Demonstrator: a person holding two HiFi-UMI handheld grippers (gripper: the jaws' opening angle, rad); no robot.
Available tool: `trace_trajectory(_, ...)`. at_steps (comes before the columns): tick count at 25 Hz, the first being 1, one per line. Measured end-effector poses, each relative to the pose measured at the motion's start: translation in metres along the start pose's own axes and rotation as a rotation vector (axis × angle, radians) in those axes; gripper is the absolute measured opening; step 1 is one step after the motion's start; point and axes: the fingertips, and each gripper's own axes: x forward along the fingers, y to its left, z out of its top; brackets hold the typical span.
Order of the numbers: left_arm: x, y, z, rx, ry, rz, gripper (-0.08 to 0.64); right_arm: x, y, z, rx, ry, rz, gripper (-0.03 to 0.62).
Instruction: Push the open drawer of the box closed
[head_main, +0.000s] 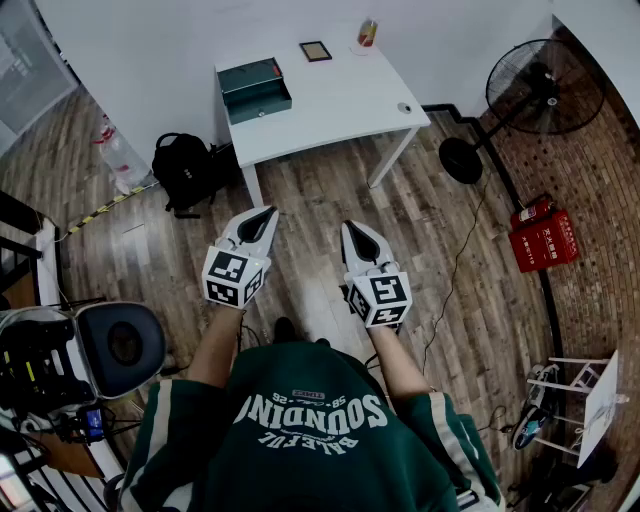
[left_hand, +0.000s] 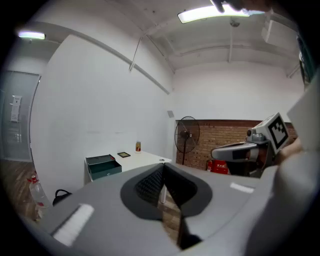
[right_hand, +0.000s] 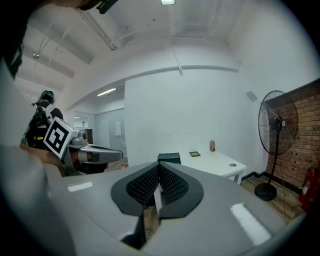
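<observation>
Green box is sitting at the far left of the white bench, its drawer standing open toward the near side. No part of the task is showing as done. Left claw and right claw are hovering over the wooden floor, well apart from the bench, each pressed together and gripping nothing. Upside-down print on the person's green shirt is seemingly reading "SOUNDING". Lettering on the red case is too small to read.

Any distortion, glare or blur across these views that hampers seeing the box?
Head view: edges bend, light even, the box sharp on the white table. Left gripper view: fisheye, dark corners, ceiling light blown out. Right gripper view: fisheye too, box small.
</observation>
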Motion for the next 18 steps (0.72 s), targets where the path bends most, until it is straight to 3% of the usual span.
trace_trajectory(18,0.001,0.03,-0.009,-0.001,0.009,-0.002,0.052,0.025,0.011,-0.008,0.025,-0.009,0.0,-0.002)
